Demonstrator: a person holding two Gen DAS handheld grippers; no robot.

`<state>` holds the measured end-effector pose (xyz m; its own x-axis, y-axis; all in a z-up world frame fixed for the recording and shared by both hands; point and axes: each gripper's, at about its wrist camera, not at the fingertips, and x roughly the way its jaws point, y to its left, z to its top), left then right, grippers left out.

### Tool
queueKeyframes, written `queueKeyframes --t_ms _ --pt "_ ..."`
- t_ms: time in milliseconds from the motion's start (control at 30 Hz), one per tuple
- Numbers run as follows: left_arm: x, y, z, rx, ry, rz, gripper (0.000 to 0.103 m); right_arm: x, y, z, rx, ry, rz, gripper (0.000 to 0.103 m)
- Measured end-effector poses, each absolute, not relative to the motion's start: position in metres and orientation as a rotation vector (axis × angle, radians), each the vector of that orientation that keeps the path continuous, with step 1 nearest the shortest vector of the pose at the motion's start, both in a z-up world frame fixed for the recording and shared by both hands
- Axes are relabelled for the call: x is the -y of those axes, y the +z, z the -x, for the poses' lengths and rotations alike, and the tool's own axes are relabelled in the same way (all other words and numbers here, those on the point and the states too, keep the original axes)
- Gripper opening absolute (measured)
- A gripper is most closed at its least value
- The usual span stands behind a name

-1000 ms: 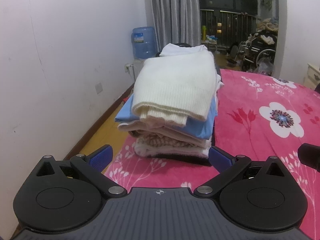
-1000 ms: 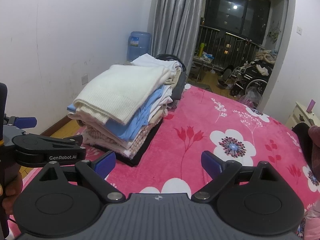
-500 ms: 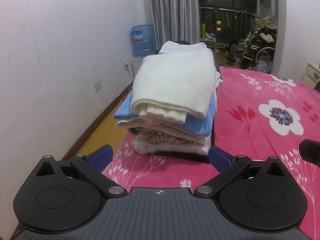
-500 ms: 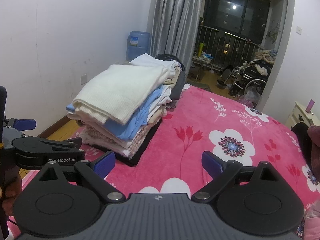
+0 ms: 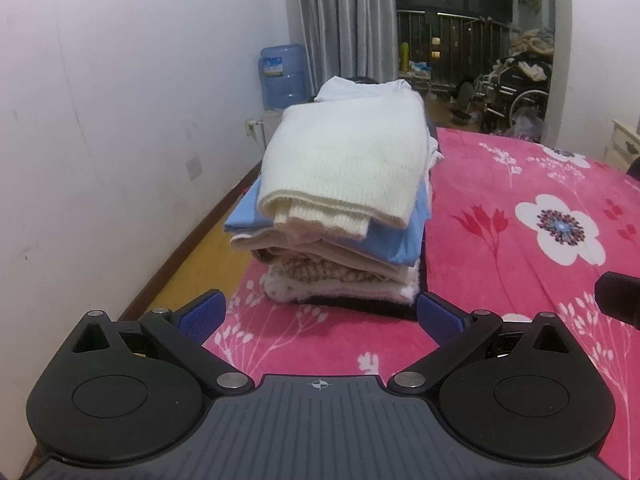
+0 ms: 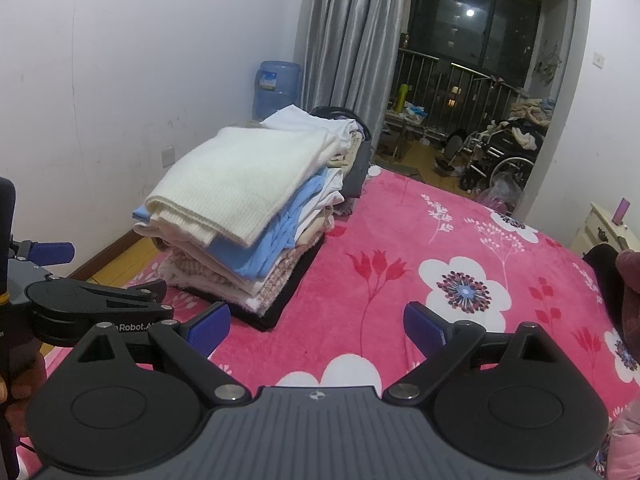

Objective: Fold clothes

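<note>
Both grippers hovering empty, between garments.
Left gripper point(image 5: 318, 314) and right gripper point(image 6: 316, 326) fingers spread apart; folded stack point(image 5: 340, 200) sitting just ahead of left fingers. Next unfolded garment possibly off-frame; needs locating.

Left claw point(image 5: 320, 316) spread wide — folded stack point(image 5: 340, 200) ahead.

Walls: I see white wall point(image 5: 100, 128)
Floor: wood point(image 5: 200, 248)
Window: dark, grey curtain point(image 6: 352, 40)
Bed: pink floral blanket point(image 6: 440, 240)
</note>
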<state>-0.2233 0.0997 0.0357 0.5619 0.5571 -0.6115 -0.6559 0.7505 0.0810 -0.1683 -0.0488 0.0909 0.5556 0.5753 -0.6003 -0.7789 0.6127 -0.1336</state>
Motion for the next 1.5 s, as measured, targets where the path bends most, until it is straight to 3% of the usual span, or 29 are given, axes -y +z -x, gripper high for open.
queueKeyframes --t_ms 1500 --pt "-0.1008 0.035 0.222 -0.666 0.728 0.159 0.103 0.0487 0.0898 0.1644 -0.555 0.822 0.404 0.097"
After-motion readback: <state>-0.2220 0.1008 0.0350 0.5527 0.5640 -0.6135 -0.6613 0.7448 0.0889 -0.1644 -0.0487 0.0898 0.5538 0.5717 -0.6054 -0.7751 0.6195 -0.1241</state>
